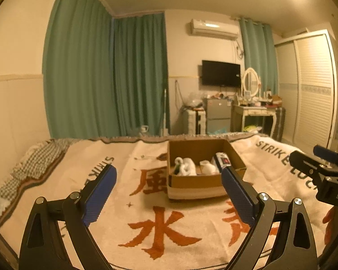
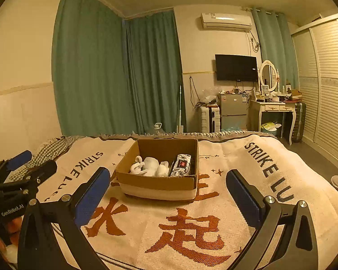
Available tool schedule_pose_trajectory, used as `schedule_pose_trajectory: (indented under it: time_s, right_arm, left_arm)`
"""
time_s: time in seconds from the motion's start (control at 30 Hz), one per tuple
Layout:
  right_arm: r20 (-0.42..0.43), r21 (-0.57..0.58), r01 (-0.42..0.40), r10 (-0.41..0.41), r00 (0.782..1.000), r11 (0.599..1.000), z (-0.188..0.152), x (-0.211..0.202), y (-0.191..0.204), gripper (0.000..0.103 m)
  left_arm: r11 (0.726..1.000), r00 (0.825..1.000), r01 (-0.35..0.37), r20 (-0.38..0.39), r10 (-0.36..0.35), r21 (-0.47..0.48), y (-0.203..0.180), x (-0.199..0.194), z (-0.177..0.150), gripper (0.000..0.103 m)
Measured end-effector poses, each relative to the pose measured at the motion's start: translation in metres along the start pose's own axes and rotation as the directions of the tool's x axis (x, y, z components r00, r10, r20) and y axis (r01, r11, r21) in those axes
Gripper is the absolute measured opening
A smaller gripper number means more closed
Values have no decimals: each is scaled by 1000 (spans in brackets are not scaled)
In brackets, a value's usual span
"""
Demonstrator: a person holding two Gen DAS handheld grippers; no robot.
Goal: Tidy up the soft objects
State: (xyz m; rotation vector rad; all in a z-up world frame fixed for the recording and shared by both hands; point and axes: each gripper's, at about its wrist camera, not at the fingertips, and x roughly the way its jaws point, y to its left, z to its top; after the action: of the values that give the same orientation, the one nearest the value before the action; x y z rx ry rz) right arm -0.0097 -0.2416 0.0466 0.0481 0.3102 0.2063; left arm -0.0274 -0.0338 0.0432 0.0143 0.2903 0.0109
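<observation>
An open cardboard box [image 1: 196, 183] [image 2: 156, 181] sits on the bed's cream blanket. Inside lie white soft toys [image 1: 187, 167] [image 2: 149, 166] and a printed packet [image 1: 223, 160] [image 2: 182, 165] at the box's right side. My left gripper [image 1: 169, 193] is open and empty, hovering above the blanket just in front of the box. My right gripper [image 2: 167, 193] is open and empty, also in front of the box. Each gripper shows at the edge of the other's view, the right one [image 1: 322, 168] and the left one [image 2: 18, 171].
The blanket [image 2: 191, 231] with orange characters and black lettering covers the bed. A checked cloth [image 1: 38, 159] lies at the bed's far left corner. Beyond the bed stand green curtains, a small fridge [image 2: 233, 110], a dressing table [image 2: 275, 110] and a wardrobe [image 2: 326, 85].
</observation>
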Motion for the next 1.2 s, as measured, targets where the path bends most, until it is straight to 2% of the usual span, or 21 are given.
schedule_pose_trajectory:
  time_s: [1.2]
  right_arm:
    - [-10,-7,6,-6,1000,1000,-2,-2,10,103]
  left_arm:
    - [1000,1000,31,-2,-31,-3,-6,-7,1,96]
